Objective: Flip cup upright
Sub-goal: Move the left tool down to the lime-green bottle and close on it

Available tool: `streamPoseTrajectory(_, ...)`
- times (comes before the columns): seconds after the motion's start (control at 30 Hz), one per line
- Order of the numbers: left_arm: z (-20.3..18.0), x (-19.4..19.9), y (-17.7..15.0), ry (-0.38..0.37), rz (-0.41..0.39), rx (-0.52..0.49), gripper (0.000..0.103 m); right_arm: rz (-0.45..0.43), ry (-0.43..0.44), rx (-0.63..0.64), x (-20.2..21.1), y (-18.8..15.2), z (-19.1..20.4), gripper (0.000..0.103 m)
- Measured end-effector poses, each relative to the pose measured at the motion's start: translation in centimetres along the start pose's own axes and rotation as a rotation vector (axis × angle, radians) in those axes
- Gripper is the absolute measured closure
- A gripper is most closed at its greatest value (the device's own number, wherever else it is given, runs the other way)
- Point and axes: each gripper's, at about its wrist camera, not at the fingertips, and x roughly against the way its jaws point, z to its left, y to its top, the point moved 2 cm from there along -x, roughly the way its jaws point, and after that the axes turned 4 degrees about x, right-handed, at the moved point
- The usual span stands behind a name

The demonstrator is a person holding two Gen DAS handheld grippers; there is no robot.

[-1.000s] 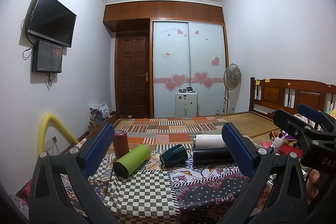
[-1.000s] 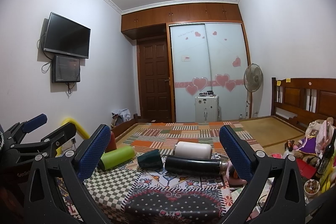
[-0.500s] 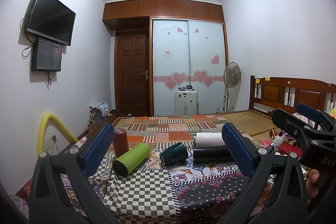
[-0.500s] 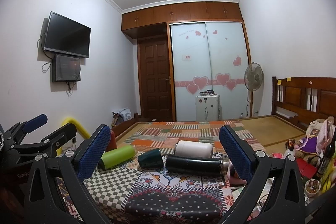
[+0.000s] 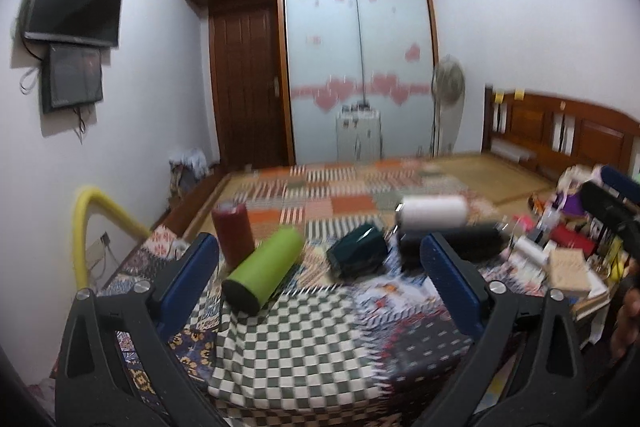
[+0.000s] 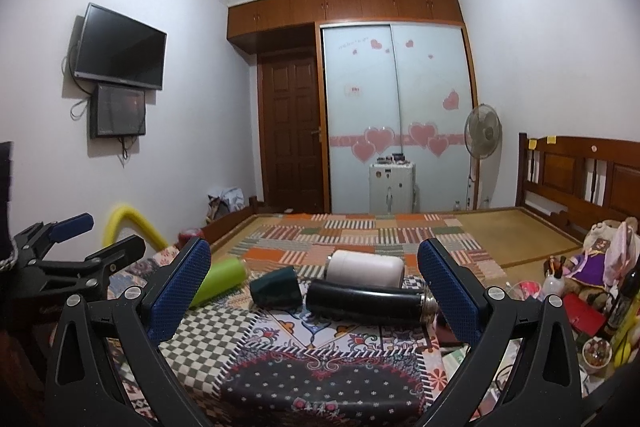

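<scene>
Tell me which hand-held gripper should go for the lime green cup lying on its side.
Left. The lime green cup lies just ahead of the open left hand-held gripper, near its left finger. From the right hand-held gripper, also open, it sits off to the left, partly hidden behind that finger.

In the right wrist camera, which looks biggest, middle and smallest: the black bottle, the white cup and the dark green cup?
1. black bottle, the longest, though it also lies nearest the camera.
2. white cup, lying on its side just behind it.
3. dark green cup, the smallest, also on its side.
</scene>
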Motion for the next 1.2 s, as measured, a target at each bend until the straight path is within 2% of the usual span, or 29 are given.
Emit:
streamPoseTrajectory(0.1,1.7,-4.5,-0.2,0.016,0.108,-0.022,0.01,0.04,-0.005,-0.007,-2.3,-0.7,-0.6,0.0)
streamPoseTrajectory(0.43,8.1,-19.7,-1.4,-0.016,0.467,0.005,0.011,0.143,-0.02,0.013,-8.0,-2.6,-1.3,0.0)
streamPoseTrajectory(0.53,9.4,-22.8,-2.2,-0.026,0.553,0.023,0.011,0.167,-0.015,0.02,-9.3,-3.1,-1.2,0.0)
streamPoseTrajectory(0.63,10.0,-25.3,-3.3,-0.034,0.639,0.017,0.021,0.191,-0.003,0.027,-10.5,-3.7,-0.9,0.0)
streamPoseTrajectory(0.8,10.1,-27.5,-4.6,-0.058,0.735,0.036,0.022,0.219,0.015,0.044,-11.5,-4.4,-0.5,0.0)
streamPoseTrajectory(0.97,9.7,-28.9,-5.2,-0.057,0.791,0.039,0.03,0.235,0.02,0.045,-12.0,-4.7,-0.7,0.0)
streamPoseTrajectory(1.2,9.1,-29.4,-5.3,-0.034,0.804,0.016,0.029,0.249,0.012,0.032,-12.3,-5.0,-1.5,0.0)
